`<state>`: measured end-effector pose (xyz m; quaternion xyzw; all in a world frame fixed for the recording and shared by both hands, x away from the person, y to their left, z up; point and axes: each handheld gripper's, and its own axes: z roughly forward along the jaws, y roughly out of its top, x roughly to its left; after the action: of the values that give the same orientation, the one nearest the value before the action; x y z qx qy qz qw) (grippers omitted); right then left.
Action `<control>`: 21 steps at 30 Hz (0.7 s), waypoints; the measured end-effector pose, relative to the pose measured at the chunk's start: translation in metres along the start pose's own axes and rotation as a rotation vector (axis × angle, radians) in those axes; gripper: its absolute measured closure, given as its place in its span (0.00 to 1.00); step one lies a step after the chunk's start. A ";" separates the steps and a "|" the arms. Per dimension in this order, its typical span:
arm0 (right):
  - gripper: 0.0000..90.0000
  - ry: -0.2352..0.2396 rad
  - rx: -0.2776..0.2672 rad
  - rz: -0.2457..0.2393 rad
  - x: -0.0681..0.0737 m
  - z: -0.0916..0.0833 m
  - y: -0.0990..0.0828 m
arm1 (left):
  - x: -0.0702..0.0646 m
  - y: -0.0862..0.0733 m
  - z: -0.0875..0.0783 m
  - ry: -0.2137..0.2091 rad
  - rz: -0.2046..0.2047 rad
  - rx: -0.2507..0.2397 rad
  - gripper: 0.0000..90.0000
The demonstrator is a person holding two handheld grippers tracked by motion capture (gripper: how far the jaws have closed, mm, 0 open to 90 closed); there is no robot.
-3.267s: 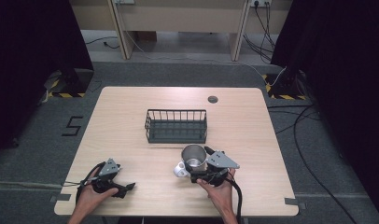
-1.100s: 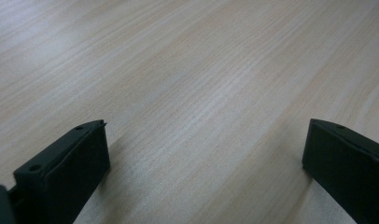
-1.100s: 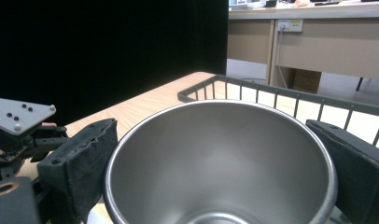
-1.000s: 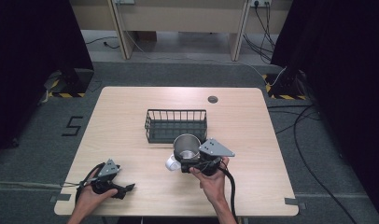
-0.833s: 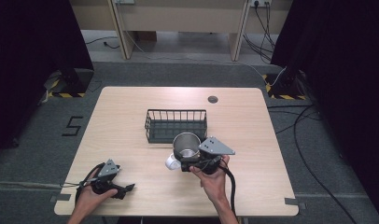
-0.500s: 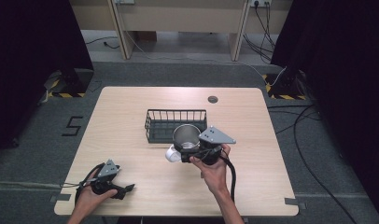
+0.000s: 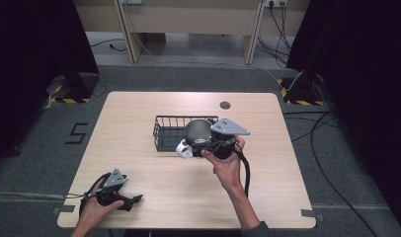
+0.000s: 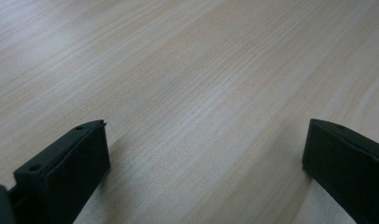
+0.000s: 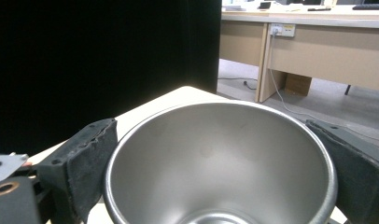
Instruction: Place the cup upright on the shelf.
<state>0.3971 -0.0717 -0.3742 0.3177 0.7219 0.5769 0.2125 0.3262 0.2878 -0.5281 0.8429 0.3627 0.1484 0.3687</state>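
Steel cup (image 7: 197,131) clamped mouth-up between jaws of right gripper (image 7: 208,145), hanging over the near right corner of the wire basket (image 7: 161,132) (target presumably inside it); left gripper (image 7: 120,196), jaws apart and empty, rests on table (image 7: 139,106) well short of basket.

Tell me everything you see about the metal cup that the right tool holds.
The metal cup is plain brushed steel, round, widening to a rolled rim, and empty inside. The right tool grips it between its two black jaws, one on each side of the wall. It is lifted off the table, at the near edge of the black wire basket.
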 end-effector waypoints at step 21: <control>0.07 -0.069 -0.015 0.036 -0.020 0.030 0.023 | 0.000 0.000 0.000 0.000 -0.001 0.000 0.00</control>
<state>0.4364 -0.0618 -0.3604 0.3489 0.7040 0.5745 0.2294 0.3260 0.2878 -0.5281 0.8428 0.3630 0.1484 0.3687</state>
